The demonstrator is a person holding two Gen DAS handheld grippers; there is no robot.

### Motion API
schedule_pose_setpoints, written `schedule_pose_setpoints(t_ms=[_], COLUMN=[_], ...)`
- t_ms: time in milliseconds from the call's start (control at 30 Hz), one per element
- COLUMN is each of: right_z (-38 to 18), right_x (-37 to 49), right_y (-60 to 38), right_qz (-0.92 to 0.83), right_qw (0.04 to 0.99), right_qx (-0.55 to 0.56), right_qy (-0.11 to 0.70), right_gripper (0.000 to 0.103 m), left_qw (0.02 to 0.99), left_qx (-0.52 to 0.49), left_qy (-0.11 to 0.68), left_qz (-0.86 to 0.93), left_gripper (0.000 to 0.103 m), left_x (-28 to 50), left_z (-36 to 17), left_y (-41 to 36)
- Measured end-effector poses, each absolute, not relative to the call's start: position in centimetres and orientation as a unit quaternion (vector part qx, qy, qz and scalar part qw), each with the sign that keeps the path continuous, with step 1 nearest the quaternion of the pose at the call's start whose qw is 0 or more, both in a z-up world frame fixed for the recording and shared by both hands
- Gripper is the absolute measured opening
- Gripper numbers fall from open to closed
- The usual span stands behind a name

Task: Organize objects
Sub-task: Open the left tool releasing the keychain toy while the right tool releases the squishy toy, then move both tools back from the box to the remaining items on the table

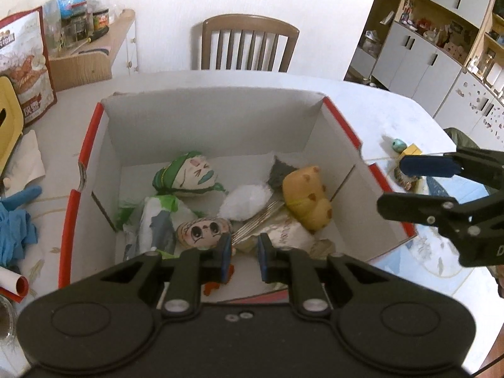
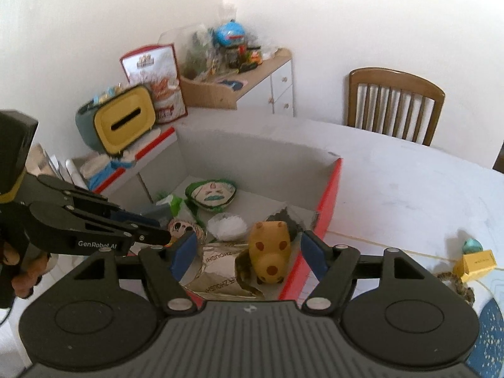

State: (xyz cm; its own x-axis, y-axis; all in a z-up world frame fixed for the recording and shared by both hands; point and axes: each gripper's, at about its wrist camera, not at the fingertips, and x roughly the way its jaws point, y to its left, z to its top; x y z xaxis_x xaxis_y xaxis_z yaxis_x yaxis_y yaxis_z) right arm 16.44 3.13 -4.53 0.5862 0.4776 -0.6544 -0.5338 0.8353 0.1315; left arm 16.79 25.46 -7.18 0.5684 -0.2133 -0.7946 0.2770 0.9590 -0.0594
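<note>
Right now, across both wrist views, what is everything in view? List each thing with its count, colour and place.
box: 1, white inside, red edges, on the table
table: 1, white, under the box
green-capped face toy: 1, green and white, in the box, far left
big-eyed face toy: 1, tan, in the box, near side
yellow animal toy: 1, yellow with brown spots, in the box, right
white fluff: 1, white, box middle
chair: 1, brown, behind the table
tissue holder: 1, yellow and teal, left of the box
small yellow carton: 1, on the table, right of the box
left gripper: 1, black, blue pads, open over the box
right gripper: 1, black, blue pads, open over the box's right side
</note>
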Motion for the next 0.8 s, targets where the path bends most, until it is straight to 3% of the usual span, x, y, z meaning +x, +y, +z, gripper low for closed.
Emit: schedule_pose_setpoints(t_ms=[800], right_z=[-1.2], right_x=[12.2], right_y=[-13.0], right_qz=[0.24], right_qw=[0.918], right_qx=[0.02], right_qy=[0.316], right_gripper=[0.076], left_qw=[0.902], left_qx=[0.062], left_qy=[0.4], left_qz=[-0.153], left_gripper=[0.018], left_x=[14.5], left_z=[-3.8], left_y=[14.4])
